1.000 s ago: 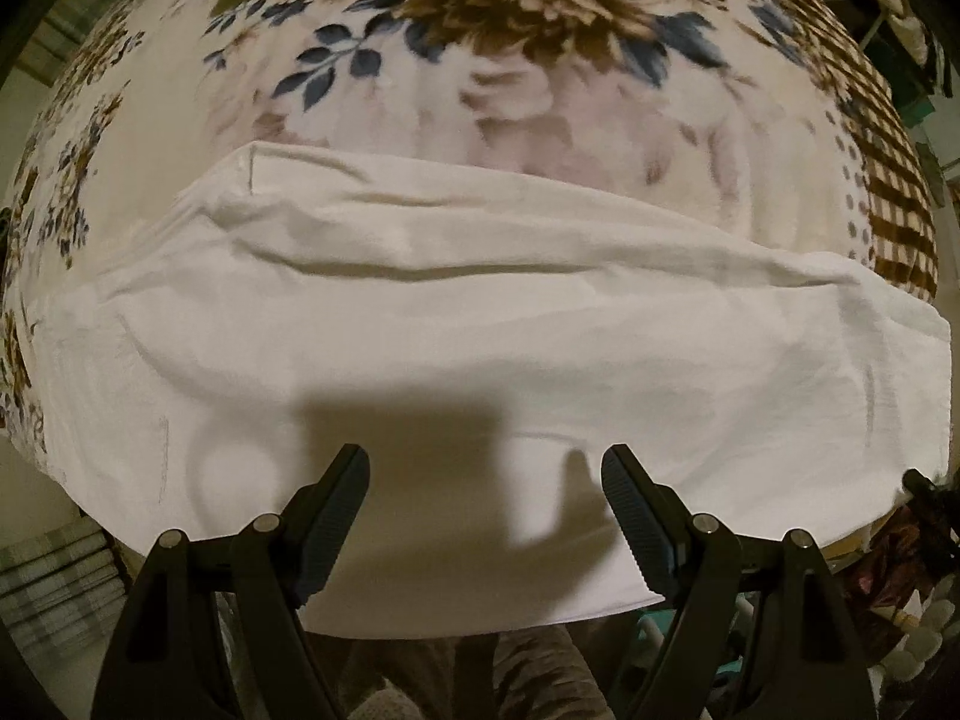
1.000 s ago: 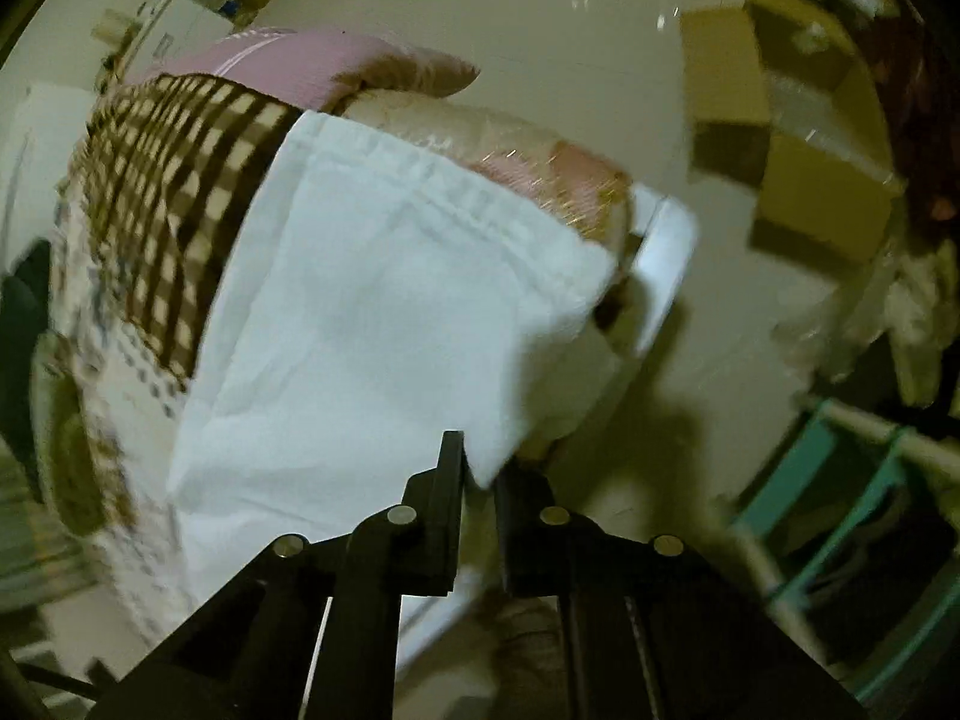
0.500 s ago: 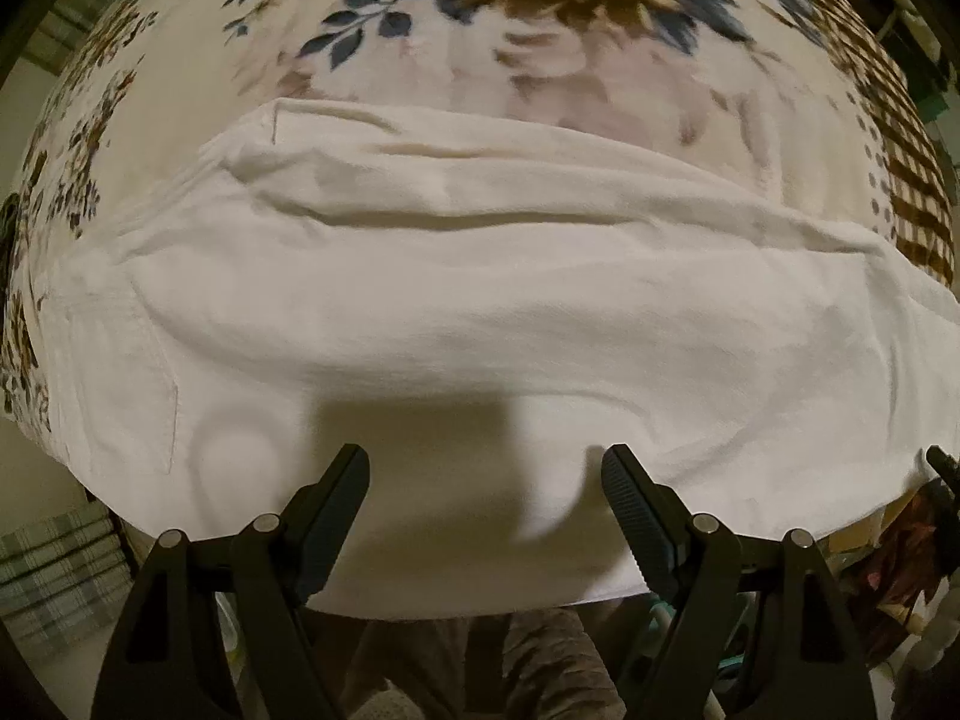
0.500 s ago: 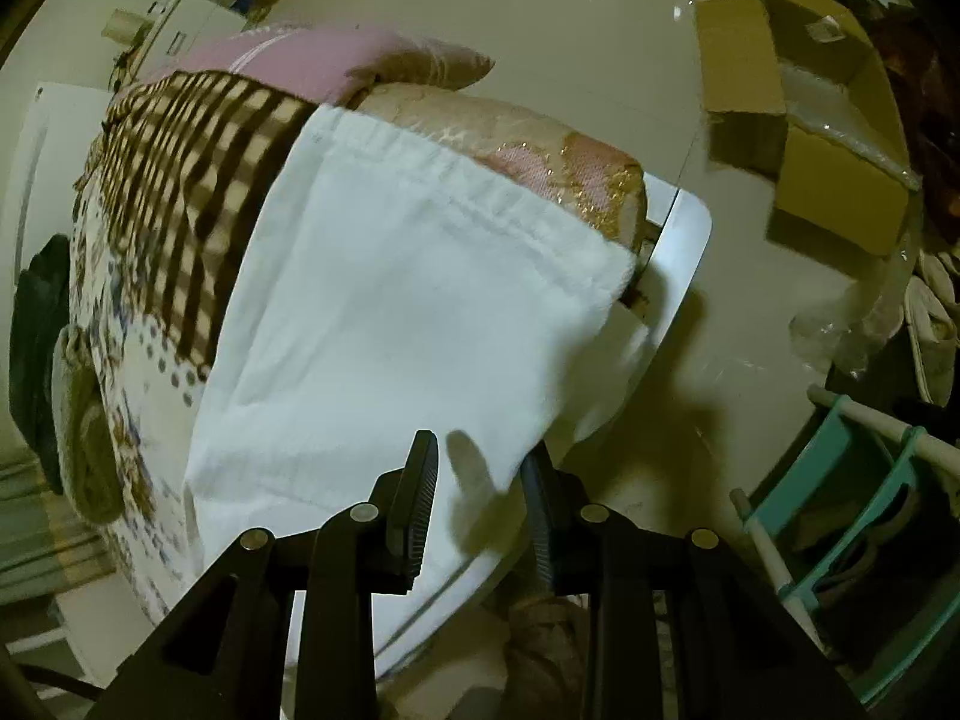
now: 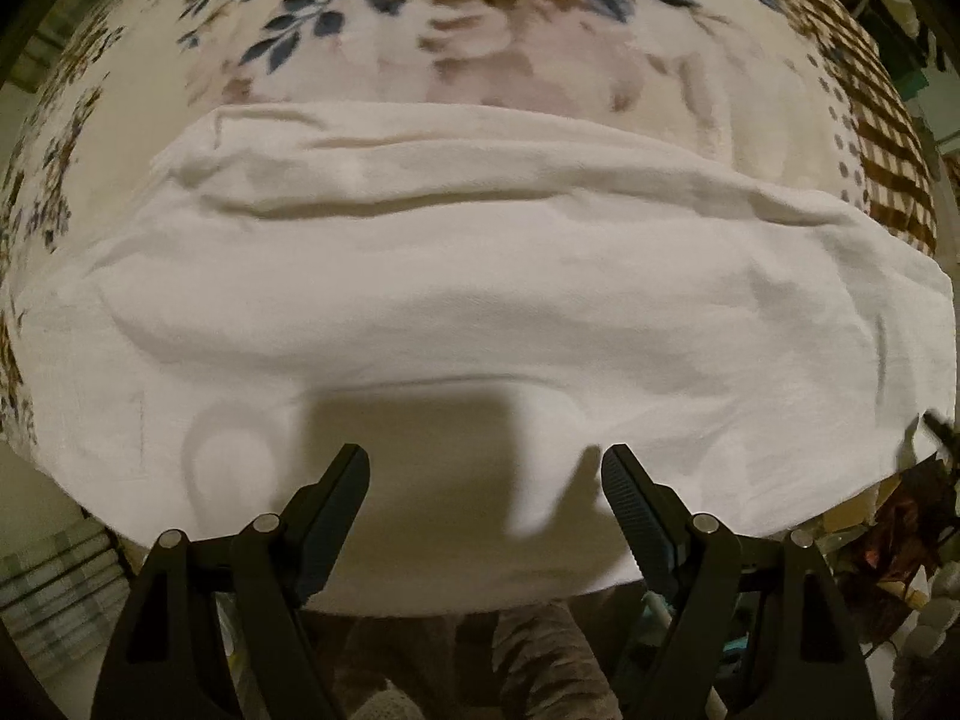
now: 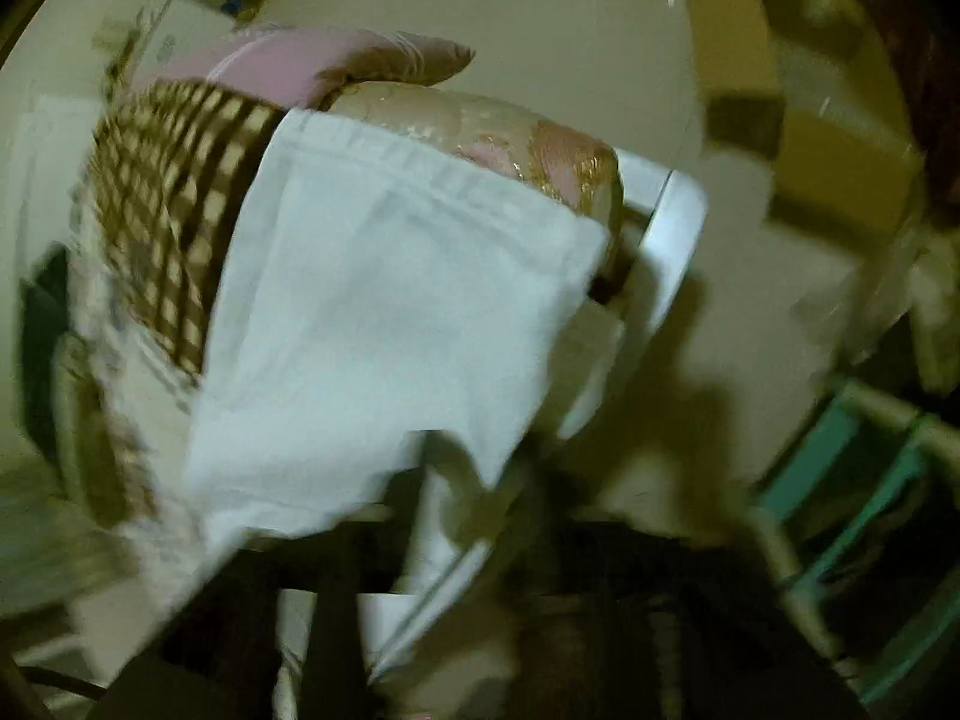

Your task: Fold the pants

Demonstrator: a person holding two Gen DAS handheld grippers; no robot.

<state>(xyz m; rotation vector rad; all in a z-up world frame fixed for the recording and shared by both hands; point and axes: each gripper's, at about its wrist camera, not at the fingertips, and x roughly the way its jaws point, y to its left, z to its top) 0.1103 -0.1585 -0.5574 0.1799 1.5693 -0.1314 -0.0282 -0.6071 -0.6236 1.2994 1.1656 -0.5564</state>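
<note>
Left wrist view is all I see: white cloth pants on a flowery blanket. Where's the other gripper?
Observer: The right gripper is at the hemmed end of the white cloth pants. Its jaws are opening, and the blurred picture shows no cloth between them.
Operator: Does that end lie flat?
Observer: No, its corner droops past the mattress edge, beside a white bed frame.
Operator: What's at the far end of the bed?
Observer: A pink cushion lies by the brown-checked end of the blanket.
</note>
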